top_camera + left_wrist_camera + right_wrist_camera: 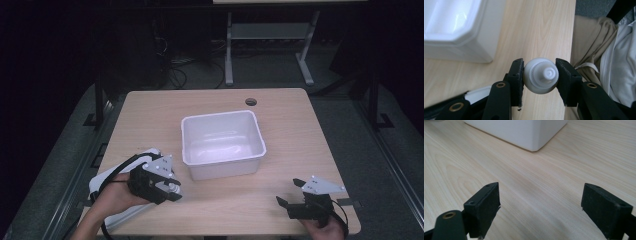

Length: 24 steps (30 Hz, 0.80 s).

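Note:
A small white bottle [540,78] with a ribbed screw cap sits between the jaws of my left gripper [539,79], which is shut on it, cap end toward the camera. From above, that left gripper [172,189] hovers over the table's front left, just left of the white plastic bin [222,145]; the white bottle [173,187] peeks out at its tip. The bin [454,30] stands at the table's middle and looks empty. My right gripper [290,192] is open near the front right edge, with nothing between the jaws of the right gripper [540,202].
A white tray-like object [107,182] lies at the table's front left under my left hand. The wooden table [280,130] has a round cable hole [251,102] at the back. A corner of the bin [524,132] stands ahead of the right gripper. Clothing [604,50] lies past the table edge.

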Motion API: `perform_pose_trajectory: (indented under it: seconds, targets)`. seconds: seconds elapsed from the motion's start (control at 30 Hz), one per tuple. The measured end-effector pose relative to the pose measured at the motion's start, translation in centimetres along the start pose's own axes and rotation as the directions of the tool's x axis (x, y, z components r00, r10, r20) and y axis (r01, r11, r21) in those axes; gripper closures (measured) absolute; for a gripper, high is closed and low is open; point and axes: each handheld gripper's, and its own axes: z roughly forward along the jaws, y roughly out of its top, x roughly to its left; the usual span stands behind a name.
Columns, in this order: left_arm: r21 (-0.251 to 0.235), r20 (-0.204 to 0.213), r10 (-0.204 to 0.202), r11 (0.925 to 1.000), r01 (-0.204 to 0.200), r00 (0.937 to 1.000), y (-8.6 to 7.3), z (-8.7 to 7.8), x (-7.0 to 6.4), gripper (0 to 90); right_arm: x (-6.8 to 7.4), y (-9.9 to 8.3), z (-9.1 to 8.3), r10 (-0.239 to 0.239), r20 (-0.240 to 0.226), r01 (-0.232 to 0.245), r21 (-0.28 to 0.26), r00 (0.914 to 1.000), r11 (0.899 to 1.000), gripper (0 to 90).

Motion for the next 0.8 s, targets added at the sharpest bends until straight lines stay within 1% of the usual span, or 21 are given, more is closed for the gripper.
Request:
perform_pose_trajectory:
  seconds: [0.13,0.27,0.43,0.53,0.8]
  targets:
    - [-0.005,-0.007,0.006,1.0000,-0.007,1.0000,0.8,-0.7,0.2,59.7,0.0,0.0,0.0,0.002,-0.001,-0.002,-0.001,1.0000,1.000,14.9]
    - [-0.020,-0.012,0.012,0.9997,-0.012,0.9999,1.6,-1.4,0.5,59.7,0.0,0.0,0.0,0.006,-0.003,-0.006,-0.003,1.0000,1.000,14.8]
    - [-0.030,-0.017,0.014,0.9994,-0.014,0.9998,2.5,-2.1,0.9,59.7,-0.1,0.0,0.0,0.009,-0.004,-0.009,-0.003,1.0000,1.000,14.8]
    - [-0.044,-0.020,0.008,0.9990,-0.009,0.9998,2.9,-2.4,1.2,59.7,-0.1,0.0,0.0,0.009,-0.003,-0.009,-0.003,1.0000,1.000,14.8]
    - [-0.055,-0.038,0.002,0.9985,-0.004,0.9993,4.0,-2.9,2.3,59.7,-0.1,-0.1,0.0,0.012,-0.004,-0.012,-0.003,0.9999,1.000,14.8]
